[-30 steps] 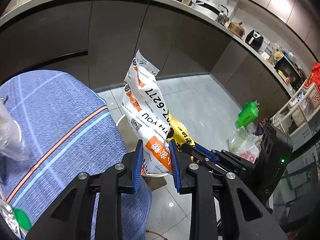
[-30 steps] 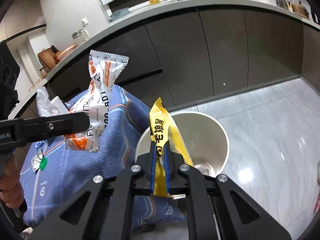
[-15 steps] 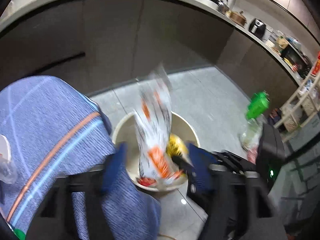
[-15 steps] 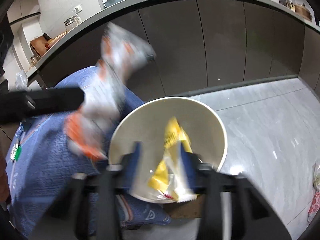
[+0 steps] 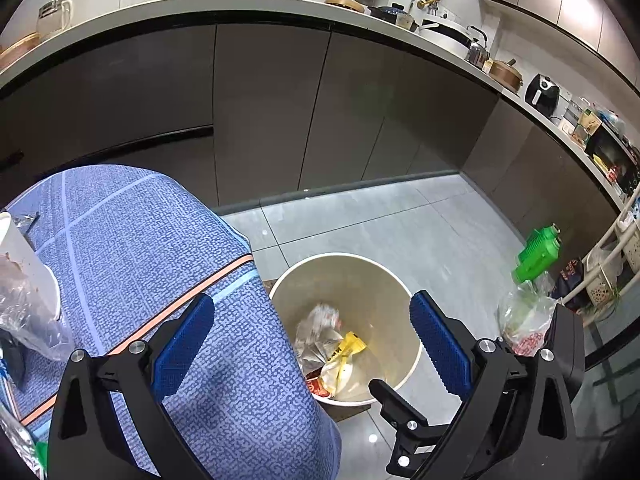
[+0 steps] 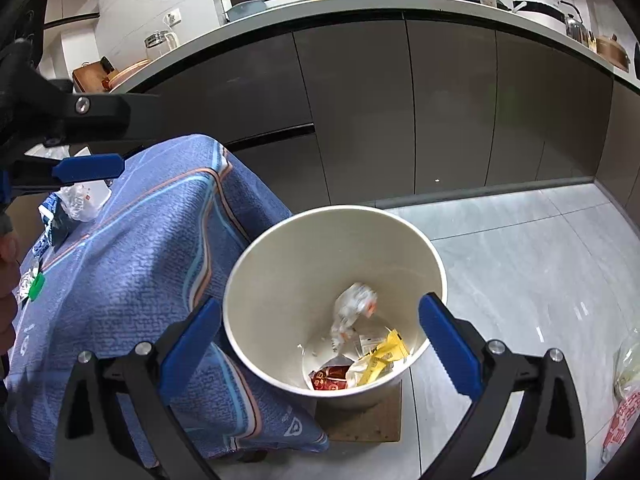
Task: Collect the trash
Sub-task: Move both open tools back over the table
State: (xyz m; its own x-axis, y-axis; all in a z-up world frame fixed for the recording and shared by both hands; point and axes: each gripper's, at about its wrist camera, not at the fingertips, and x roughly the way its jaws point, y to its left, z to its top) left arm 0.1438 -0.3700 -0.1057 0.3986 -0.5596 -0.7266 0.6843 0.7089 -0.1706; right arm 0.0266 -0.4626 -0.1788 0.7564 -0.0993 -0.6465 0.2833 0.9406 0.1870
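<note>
Both claws hang spread wide and empty over the bin: the left gripper (image 5: 312, 344) has its blue ribbed pads far apart, and the right gripper (image 6: 320, 344) is splayed the same way, nothing between its fingers. From where I stand, the trash bin (image 6: 434, 264) sits on the floor just at the 3 o'clock side of the cloth-covered table (image 6: 132, 264), on a small brown mat.

Part of the job looks done. At the bottom of the bin lie a yellow wrapper (image 6: 380, 356), a white and orange wrapper (image 6: 354, 304) slumped against the wall at about 12 o'clock of the yellow one, and a red packet (image 6: 330, 378) at roughly 8 o'clock. More seems left: on the table, off at 9 o'clock in the right wrist view, a crumpled white bag (image 6: 82, 200) and some small scraps lie on the cloth, and in the left wrist view a clear plastic film (image 5: 28, 320) rests beside a white cup (image 5: 24, 264). Over on the floor at 3 o'clock sits a plastic bag (image 5: 524, 320) beneath a green bottle (image 5: 538, 254); whether that counts as trash I cannot tell.

As for materials, the bin is a smooth, cream, tapered round tub, rigid and glossy inside. The wrappers are thin crinkled foil, light and floppy. The tablecloth is a coarse blue weave with pale and orange stripes, draping loosely over the edge. The floor is polished grey tile
</note>
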